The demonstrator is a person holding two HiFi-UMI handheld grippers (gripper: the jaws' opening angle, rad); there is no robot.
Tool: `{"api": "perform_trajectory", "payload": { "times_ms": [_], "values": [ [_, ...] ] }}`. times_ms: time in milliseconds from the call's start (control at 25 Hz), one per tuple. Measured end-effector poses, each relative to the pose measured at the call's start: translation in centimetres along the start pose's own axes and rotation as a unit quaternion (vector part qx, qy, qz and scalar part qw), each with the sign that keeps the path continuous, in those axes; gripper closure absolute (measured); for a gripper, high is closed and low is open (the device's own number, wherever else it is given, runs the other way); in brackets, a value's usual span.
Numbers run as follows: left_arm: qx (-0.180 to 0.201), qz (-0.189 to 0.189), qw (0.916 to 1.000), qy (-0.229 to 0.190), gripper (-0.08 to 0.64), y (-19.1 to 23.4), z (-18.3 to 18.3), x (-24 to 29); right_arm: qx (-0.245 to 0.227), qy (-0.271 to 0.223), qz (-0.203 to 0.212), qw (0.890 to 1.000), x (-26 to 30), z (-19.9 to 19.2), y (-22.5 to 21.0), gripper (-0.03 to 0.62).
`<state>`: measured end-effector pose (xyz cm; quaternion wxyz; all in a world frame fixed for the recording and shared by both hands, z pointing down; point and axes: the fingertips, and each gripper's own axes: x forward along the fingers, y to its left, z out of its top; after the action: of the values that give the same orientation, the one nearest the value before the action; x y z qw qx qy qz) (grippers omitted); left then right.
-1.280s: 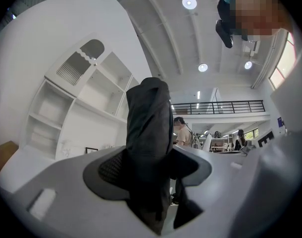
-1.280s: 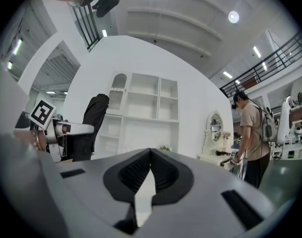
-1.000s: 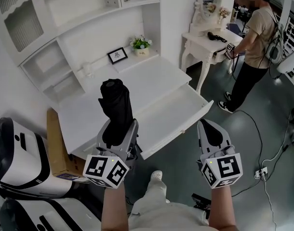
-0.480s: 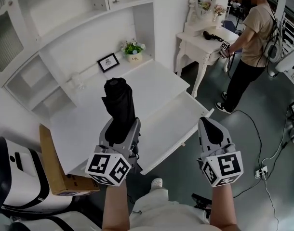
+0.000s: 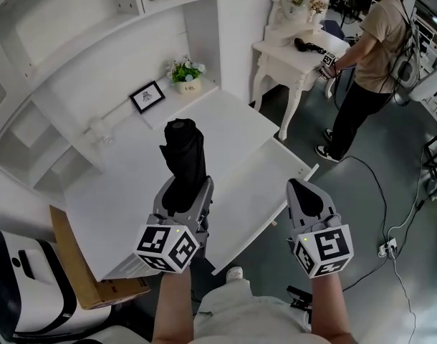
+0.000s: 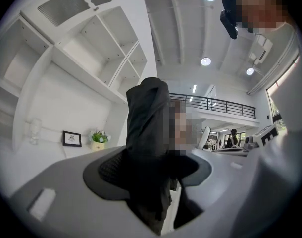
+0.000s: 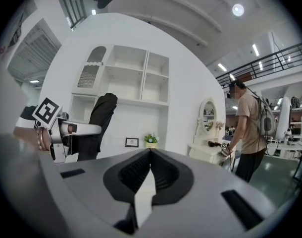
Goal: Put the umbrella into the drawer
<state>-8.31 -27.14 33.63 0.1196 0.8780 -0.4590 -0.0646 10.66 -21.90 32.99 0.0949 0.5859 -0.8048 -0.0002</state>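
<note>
Gripping folded black umbrella (image 5: pixel 184 147) by its lower end in left gripper (image 5: pixel 181 186), jaws partway apart and pressed on it, umbrella sticking out over white desk top (image 5: pixel 125 185), just left of pulled-out drawer (image 5: pixel 265 185). Holding right gripper (image 5: pixel 302 192) alongside near drawer's front corner, jaws closed together on nothing.

- umbrella (image 5: pixel 184 145): black, folded compact with the fabric wrapped. Lower end clamped in the left claw (image 5: pixel 184 190); free end sticks out above the white bench (image 5: pixel 125 192), clear of its top.
- drawer (image 5: pixel 258 185): white, shallow, pulled open from the bench's front edge, below and right of the umbrella.
</note>
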Motion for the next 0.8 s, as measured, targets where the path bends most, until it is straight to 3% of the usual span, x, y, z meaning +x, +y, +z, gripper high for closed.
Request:
{"api": "perform_trajectory", "payload": {
  "times_ms": [800],
  "values": [
    [-0.067,0.002,0.9887,0.134,0.291,2.3,-12.1,4.5,0.064,0.105,-0.01,0.992,2.6,-9.3,-1.3,0.584]
  ]
}}
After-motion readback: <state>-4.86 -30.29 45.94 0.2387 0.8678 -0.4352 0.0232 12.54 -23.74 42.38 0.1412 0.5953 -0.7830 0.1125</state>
